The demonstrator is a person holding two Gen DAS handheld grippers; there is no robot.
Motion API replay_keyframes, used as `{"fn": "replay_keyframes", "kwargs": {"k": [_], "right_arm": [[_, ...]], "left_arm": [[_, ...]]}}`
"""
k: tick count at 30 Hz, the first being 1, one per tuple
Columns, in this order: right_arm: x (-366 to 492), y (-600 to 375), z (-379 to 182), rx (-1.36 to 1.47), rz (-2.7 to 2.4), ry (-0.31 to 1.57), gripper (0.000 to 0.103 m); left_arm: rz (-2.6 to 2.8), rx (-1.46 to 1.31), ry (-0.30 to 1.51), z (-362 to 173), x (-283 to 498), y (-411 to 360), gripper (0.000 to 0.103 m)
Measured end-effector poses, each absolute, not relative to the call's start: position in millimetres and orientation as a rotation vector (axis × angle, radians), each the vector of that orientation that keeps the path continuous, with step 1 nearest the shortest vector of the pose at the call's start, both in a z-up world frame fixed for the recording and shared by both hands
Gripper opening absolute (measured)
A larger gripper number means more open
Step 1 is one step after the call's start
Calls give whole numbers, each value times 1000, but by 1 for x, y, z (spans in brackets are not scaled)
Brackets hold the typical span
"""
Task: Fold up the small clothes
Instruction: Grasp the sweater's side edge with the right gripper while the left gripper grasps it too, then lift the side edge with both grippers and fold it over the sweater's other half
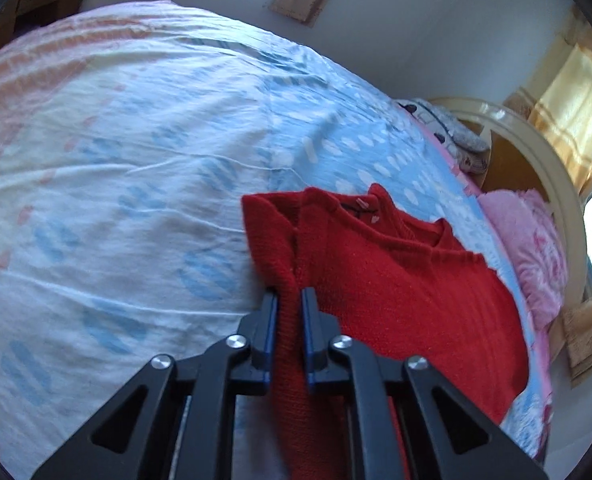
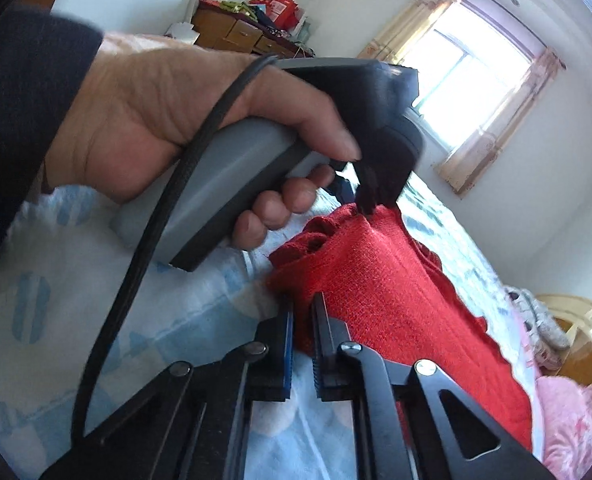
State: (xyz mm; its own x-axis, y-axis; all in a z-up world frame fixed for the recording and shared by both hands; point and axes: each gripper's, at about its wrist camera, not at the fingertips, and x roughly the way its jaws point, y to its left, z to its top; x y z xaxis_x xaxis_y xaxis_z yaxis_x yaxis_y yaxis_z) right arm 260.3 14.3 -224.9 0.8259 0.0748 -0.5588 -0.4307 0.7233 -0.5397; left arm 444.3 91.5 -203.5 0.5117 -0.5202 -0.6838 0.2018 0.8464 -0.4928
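Note:
A small red knitted sweater [image 1: 408, 280] lies on the bed sheet [image 1: 136, 152], its neckline toward the far side. My left gripper [image 1: 289, 300] is shut on a fold of the sweater's left edge, the red knit pinched between its blue-padded fingers. In the right wrist view the sweater [image 2: 396, 292] also shows, lifted along one edge. My right gripper [image 2: 303, 308] is shut on a lower corner of the sweater. The left gripper [image 2: 370, 200], held in a hand, grips the sweater's far edge in this view.
The bed has a white and blue patterned sheet. A pink blanket [image 1: 528, 240] and a grey cloth [image 1: 456, 132] lie by the wooden headboard [image 1: 536, 148]. A wooden dresser [image 2: 248, 32] with clutter stands by the wall. A curtained window [image 2: 468, 76] is beyond the bed.

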Motion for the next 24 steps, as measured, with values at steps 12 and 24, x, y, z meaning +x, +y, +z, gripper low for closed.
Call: {"fn": "replay_keyframes", "kwargs": {"k": [12, 24], "right_arm": [[258, 11, -220, -656, 305, 567, 6], [265, 2, -225, -662, 300, 560, 6]], "left_arm": [[-449, -418, 957, -203, 446, 92, 33], [-481, -372, 972, -204, 451, 79, 16]]}}
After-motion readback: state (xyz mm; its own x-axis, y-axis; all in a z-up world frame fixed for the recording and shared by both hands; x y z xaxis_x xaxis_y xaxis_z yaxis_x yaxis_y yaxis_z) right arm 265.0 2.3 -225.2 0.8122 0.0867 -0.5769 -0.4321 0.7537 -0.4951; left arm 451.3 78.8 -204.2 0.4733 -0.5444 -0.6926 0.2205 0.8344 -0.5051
